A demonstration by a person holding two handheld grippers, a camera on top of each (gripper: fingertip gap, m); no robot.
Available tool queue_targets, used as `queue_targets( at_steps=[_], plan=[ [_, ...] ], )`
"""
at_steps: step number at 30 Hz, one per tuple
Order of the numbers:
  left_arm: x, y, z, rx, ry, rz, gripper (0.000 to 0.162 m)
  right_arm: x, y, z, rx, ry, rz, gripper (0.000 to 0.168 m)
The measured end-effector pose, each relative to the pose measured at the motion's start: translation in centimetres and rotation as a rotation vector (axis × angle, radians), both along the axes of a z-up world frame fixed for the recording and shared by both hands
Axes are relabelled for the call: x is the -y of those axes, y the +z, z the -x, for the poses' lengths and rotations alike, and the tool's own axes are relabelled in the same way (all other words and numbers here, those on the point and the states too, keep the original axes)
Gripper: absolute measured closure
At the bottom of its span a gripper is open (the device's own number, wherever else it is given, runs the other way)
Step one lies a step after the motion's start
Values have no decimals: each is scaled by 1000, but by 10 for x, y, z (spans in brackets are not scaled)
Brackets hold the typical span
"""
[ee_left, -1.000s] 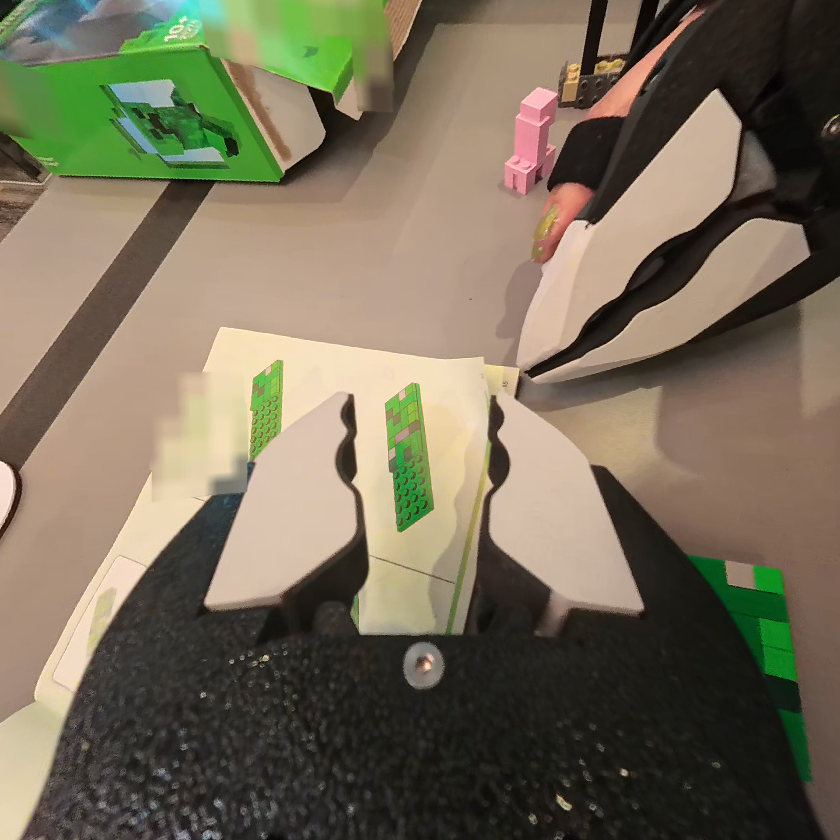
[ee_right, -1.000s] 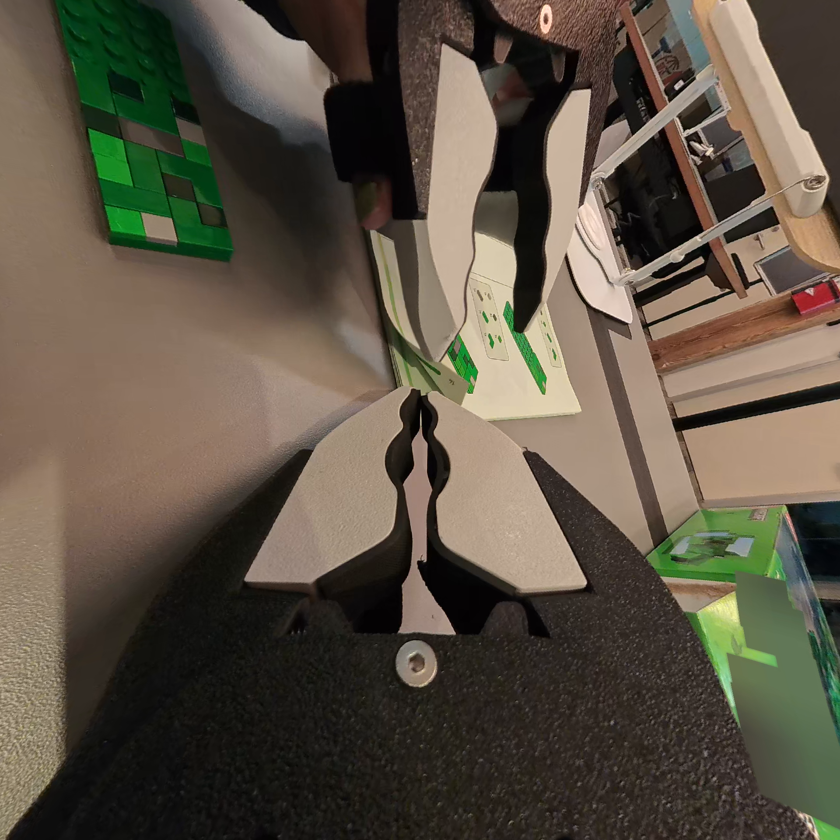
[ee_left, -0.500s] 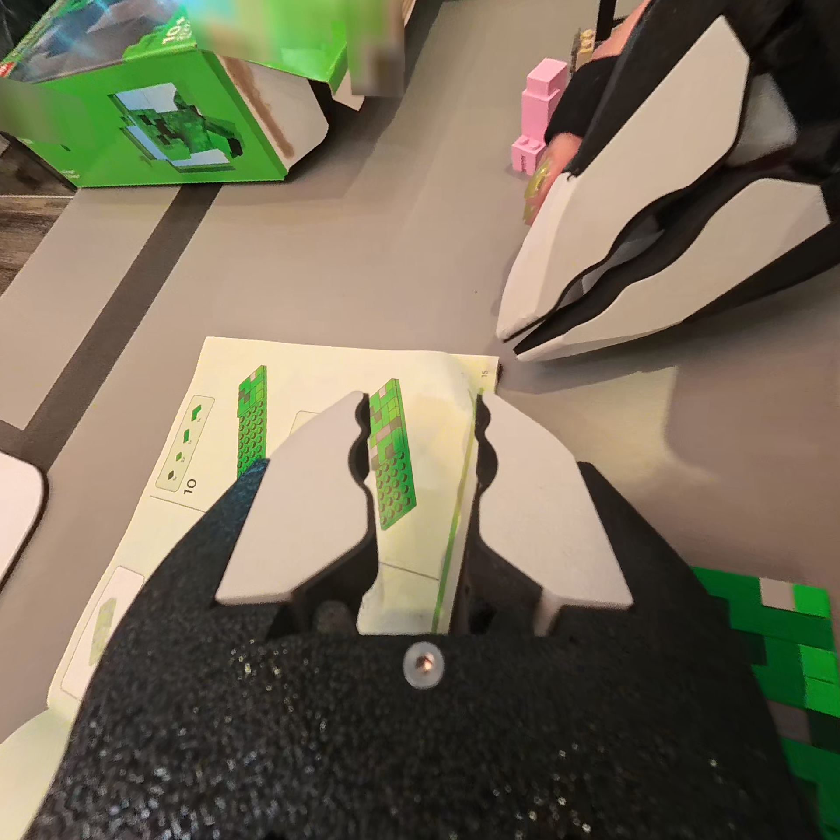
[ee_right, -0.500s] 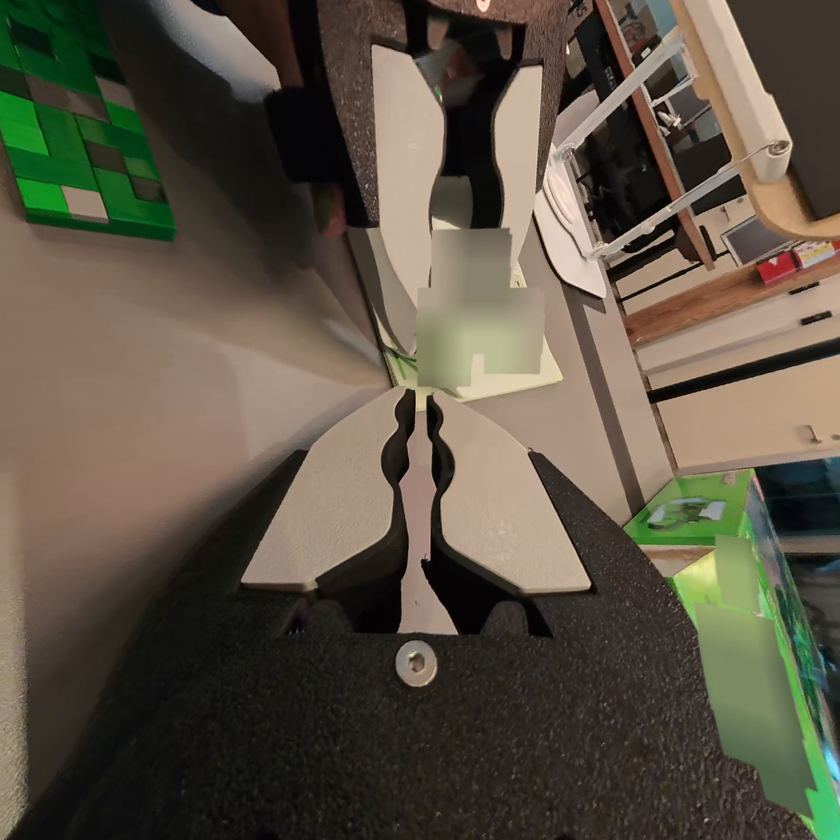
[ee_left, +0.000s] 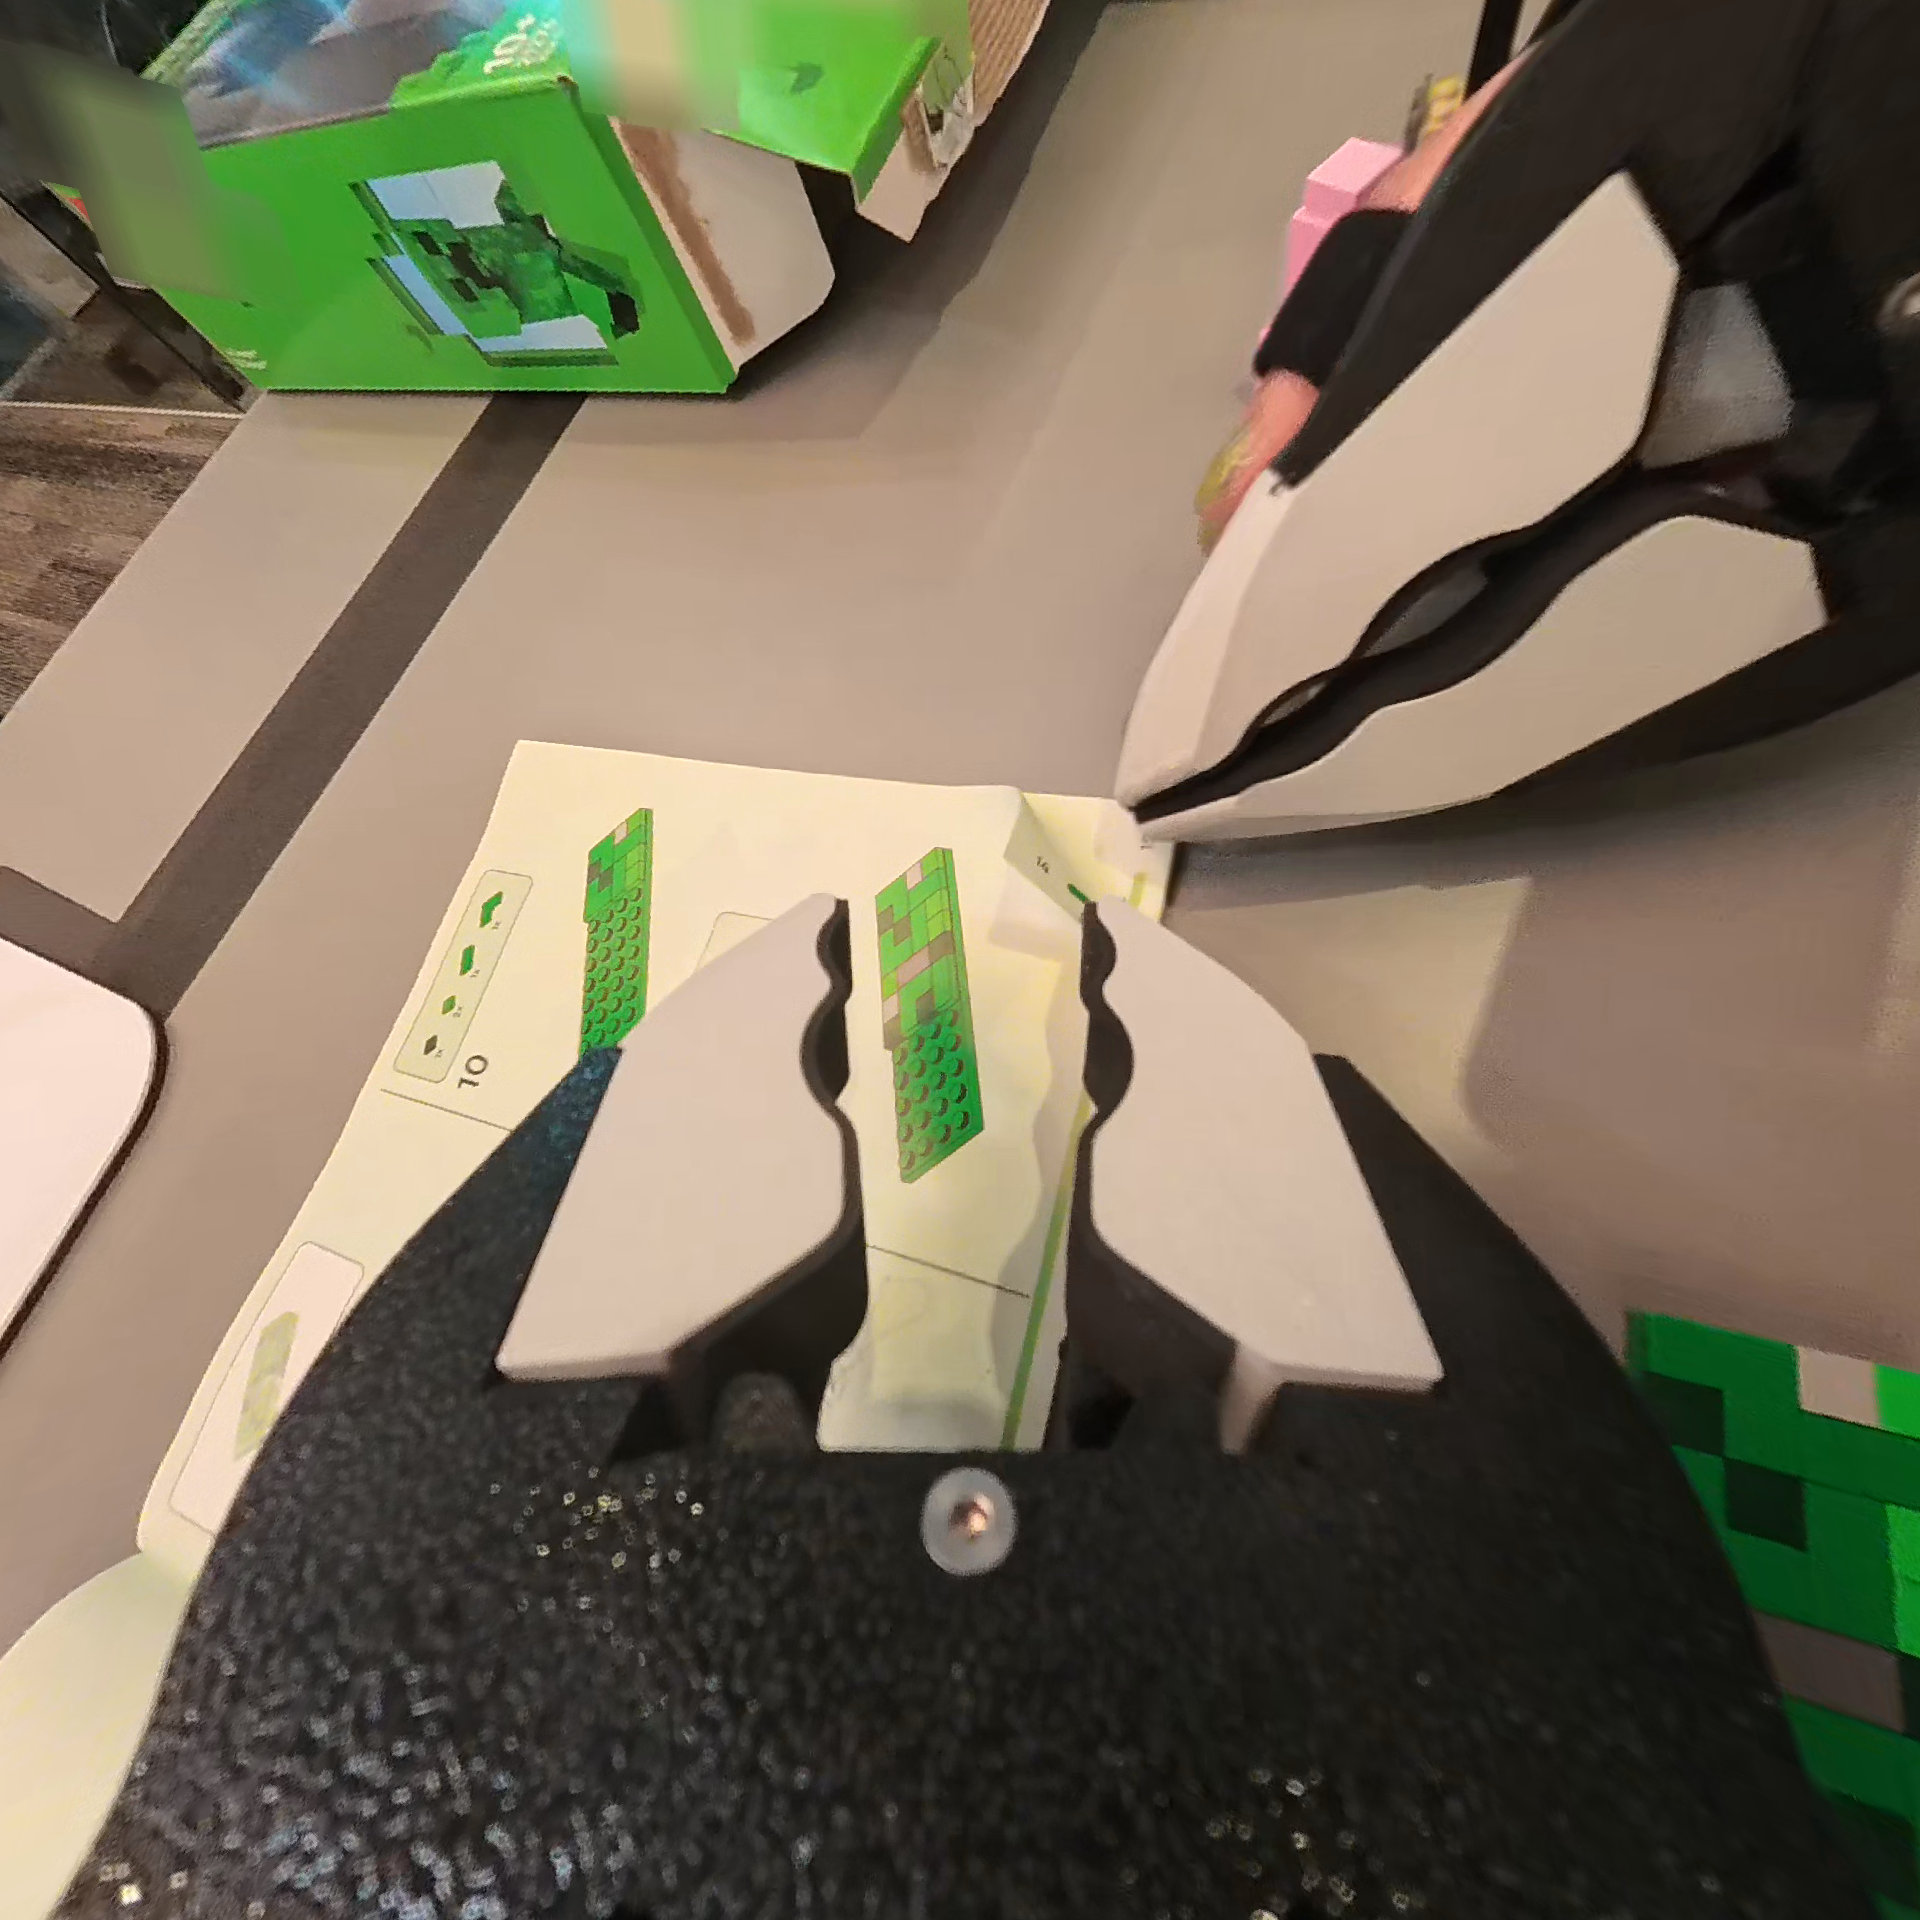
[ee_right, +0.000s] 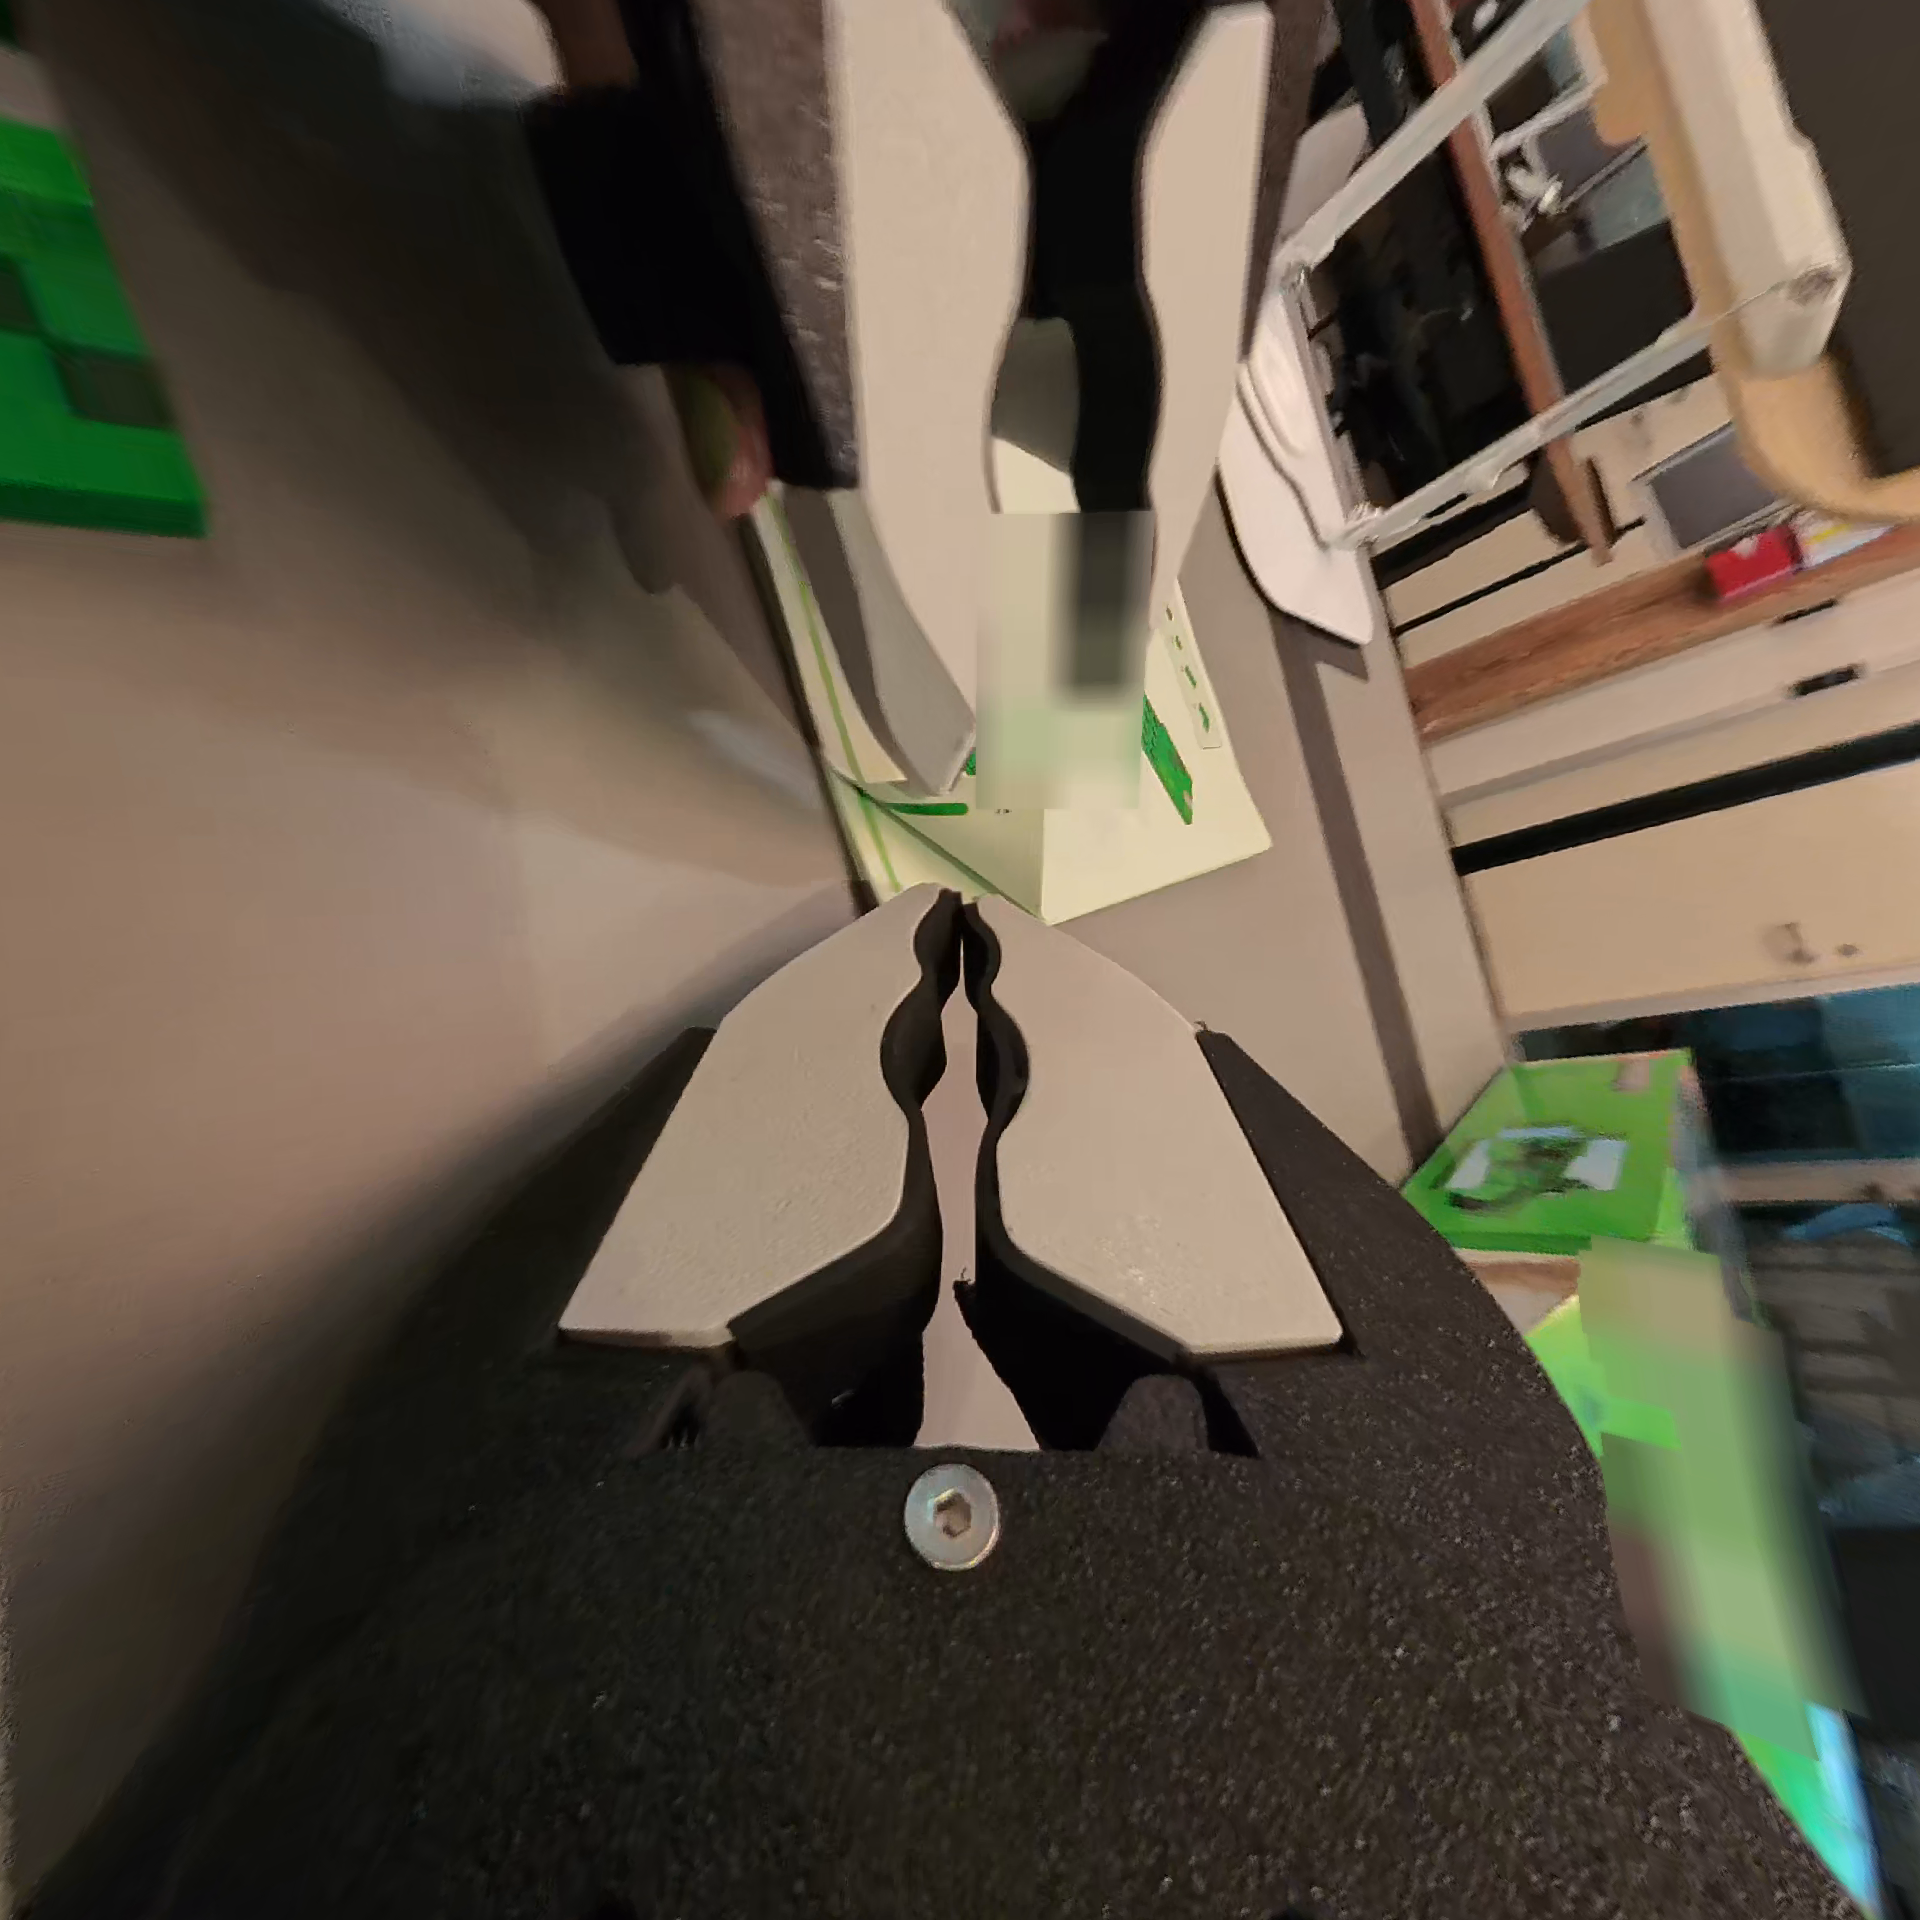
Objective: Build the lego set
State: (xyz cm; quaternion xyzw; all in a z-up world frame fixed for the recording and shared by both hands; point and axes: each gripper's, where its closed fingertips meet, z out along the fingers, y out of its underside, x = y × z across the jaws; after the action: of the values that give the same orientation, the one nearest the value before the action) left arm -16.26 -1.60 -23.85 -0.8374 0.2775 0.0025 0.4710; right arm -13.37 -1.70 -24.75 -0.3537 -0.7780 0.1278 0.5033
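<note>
Lego panel [ee_left: 1808,1538], green, blurred and cut off by the frame edge.

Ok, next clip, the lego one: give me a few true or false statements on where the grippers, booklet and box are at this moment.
1. The left gripper is open above the instruction booklet. True.
2. The right gripper has its tips at the booklet's far right corner. True.
3. The right gripper is wide open. False: its fingers are nearly together.
4. The green box lies on the booklet. False: it sits apart, on the grey table.
5. A green plate assembly lies right of the left gripper. True.
</note>
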Motion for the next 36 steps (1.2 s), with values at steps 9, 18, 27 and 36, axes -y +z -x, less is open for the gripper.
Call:
queue_targets(
  at_steps=[9, 18, 27, 36],
  plan=[
    [0, 9, 2, 94, -9, -29, 119, -2, 1, 2, 9, -7, 113, 168],
    [2, 14, -1, 195, -47, -40, 117, 1, 2, 2, -19, 17, 38, 168],
    [-4, 8, -9, 124, -56, -36, 115, 1, 2, 2, -27, 18, 21, 168],
    [-8, 5, -11, 114, -47, -28, 117, 1, 2, 2, -30, 18, 16, 168]
  ],
)
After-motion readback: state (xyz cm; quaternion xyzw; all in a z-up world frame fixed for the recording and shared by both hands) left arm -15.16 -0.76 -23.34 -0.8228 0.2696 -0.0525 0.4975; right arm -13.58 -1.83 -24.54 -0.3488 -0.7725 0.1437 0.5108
